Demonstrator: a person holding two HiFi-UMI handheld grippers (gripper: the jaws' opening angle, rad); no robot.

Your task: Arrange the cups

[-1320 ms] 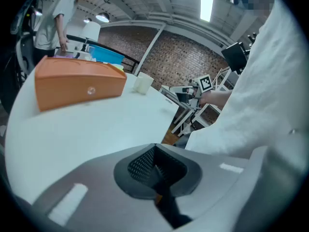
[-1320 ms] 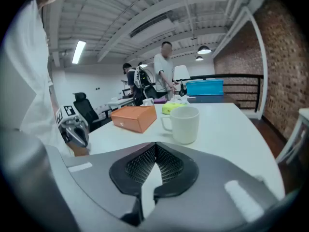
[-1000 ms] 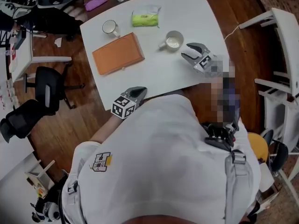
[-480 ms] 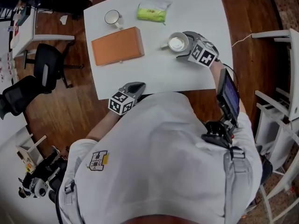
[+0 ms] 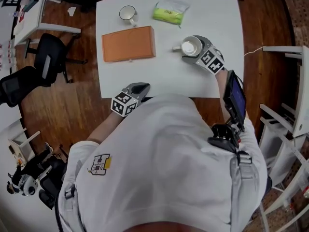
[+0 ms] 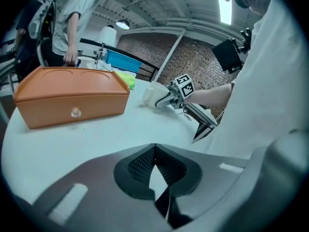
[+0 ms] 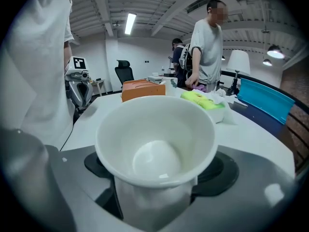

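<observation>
A white cup (image 5: 191,46) stands upright on the white table (image 5: 212,18) at its right side. My right gripper (image 5: 194,50) has just been closing; the cup (image 7: 155,144) sits between its jaws, its lower wall against both pads, base still on the table. A second white cup (image 5: 127,13) stands at the far left of the table. My left gripper (image 5: 140,86) hovers at the table's near edge, shut and holding nothing (image 6: 153,151). From there I see the right gripper with the cup (image 6: 153,94) ahead.
An orange box (image 5: 129,43) lies left of the held cup, and a green packet (image 5: 169,14) sits behind it. A black chair (image 5: 48,64) stands left of the table on the wooden floor. A person (image 7: 207,47) stands beyond the table's far end.
My right gripper moved left and down to the cup, opened wide and now has the cup between its jaws. The left gripper stayed at the near edge.
</observation>
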